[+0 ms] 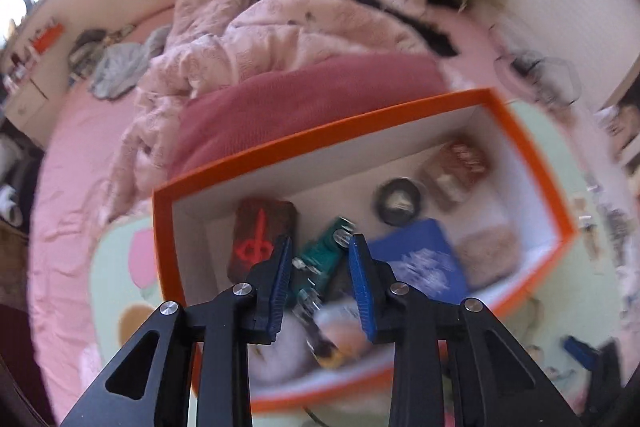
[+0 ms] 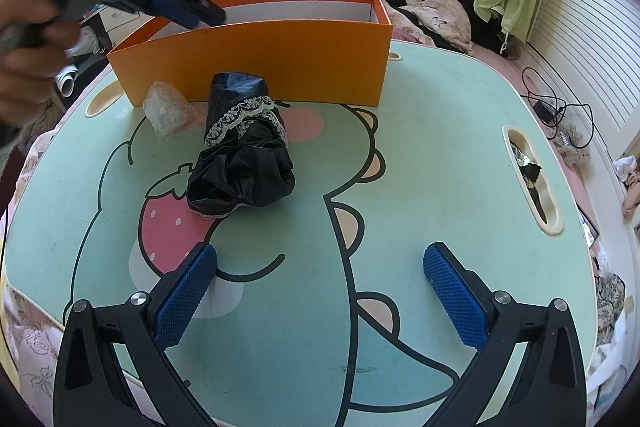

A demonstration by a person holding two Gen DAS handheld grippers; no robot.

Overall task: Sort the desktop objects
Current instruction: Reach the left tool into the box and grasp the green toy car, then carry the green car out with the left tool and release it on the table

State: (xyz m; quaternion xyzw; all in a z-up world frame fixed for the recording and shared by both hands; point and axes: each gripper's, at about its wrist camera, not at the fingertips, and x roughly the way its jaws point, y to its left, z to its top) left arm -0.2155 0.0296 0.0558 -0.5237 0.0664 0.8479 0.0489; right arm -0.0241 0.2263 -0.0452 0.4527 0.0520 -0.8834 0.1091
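An orange box [image 1: 320, 142] stands at the back of the green cartoon table [image 2: 440, 167]. Inside lie a dark case with a red mark [image 1: 262, 239], a teal item [image 1: 324, 255], a blue booklet [image 1: 420, 259], a round dark tin [image 1: 398, 201] and a brown packet [image 1: 456, 171]. My left gripper [image 1: 320, 241] hangs over the box, jaws narrowly apart, nothing pinched between them; the view is blurred. In the right wrist view the left gripper [image 2: 208, 13] hovers above the box [image 2: 256, 63]. A black lace-trimmed cloth [image 2: 244, 155] and a bubble-wrap bundle [image 2: 168, 109] lie in front of the box. My right gripper [image 2: 320, 259] stands wide open and empty near the table's front.
The table rests on a bed with a pink quilt [image 1: 280, 27] behind the box. A handle slot [image 2: 532, 183] cuts the table's right side. A black cable and charger [image 2: 552, 107] lie on the bed to the right. Clothes hang at the back right.
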